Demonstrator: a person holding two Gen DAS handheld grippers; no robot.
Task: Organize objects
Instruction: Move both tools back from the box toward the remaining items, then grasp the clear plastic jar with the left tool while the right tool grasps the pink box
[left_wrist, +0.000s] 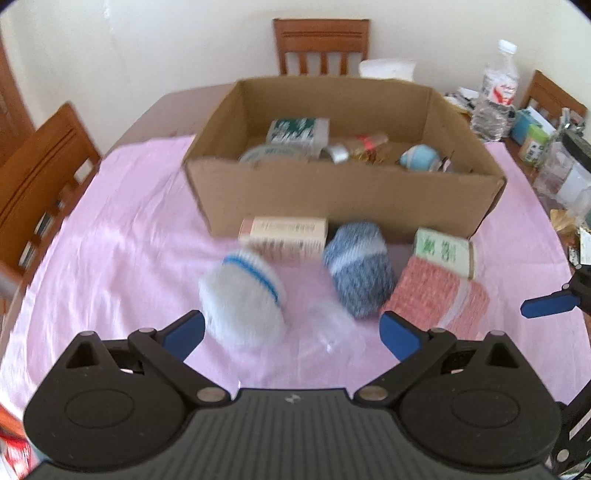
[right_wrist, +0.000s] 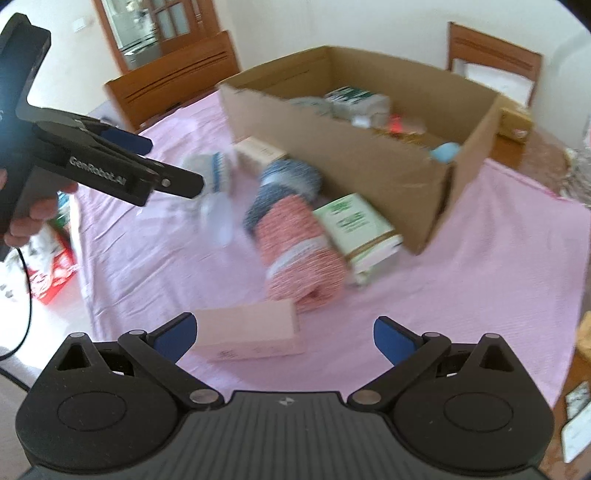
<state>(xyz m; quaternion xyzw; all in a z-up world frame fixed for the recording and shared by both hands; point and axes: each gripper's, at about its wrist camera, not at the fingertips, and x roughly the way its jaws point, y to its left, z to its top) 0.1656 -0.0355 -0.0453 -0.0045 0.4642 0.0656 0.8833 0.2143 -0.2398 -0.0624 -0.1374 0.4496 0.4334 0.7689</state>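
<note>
1. Left wrist view shows the left gripper (left_wrist: 291, 330) spread wide and holding nothing, above the pink cloth (left_wrist: 122, 236); the white sock roll (left_wrist: 242, 295) lies at 11 o'clock from it, the blue sock roll (left_wrist: 360, 267) at 1 o'clock.
2. The right gripper (right_wrist: 282, 338) is spread too and empty, with the pink box (right_wrist: 249, 334) just beyond its left finger.
3. I judge a risk: a soft roll may squeeze out of the fingers, or roll away when it is pushed.
4. The cardboard box (left_wrist: 343, 194) at 12 o'clock already holds a green carton (left_wrist: 297, 131), a light blue object (left_wrist: 419, 157) and some blurred things.
5. The red sock roll (right_wrist: 301, 251) touches the green-white box (right_wrist: 356, 230) beside the cardboard wall.
</note>
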